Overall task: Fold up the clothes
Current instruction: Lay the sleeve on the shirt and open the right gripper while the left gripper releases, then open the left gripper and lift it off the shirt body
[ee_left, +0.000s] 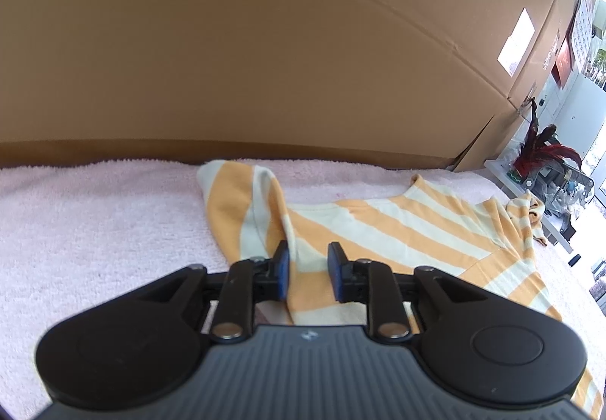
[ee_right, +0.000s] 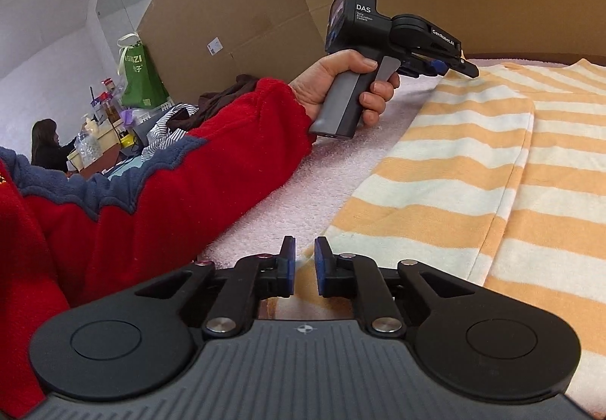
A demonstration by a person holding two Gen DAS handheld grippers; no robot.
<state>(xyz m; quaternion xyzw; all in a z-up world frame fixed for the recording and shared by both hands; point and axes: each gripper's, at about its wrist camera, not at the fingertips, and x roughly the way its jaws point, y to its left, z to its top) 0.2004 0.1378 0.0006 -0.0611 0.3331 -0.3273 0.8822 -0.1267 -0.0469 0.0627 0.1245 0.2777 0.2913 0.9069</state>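
Fingers: left gripper parted, a fold of striped shirt lying loose between the blue pads; right gripper parted narrowly over the shirt's near edge, nothing pinched. Shirt: orange and cream, spread on pink towel. Left hand, red sleeve. Cardboard boxes behind.

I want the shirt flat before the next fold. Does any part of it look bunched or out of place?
Yes. In the left wrist view, the far right end of the striped shirt is bunched into a crumpled lump instead of lying flat on the pink towel. The sleeve at the left is folded over itself.
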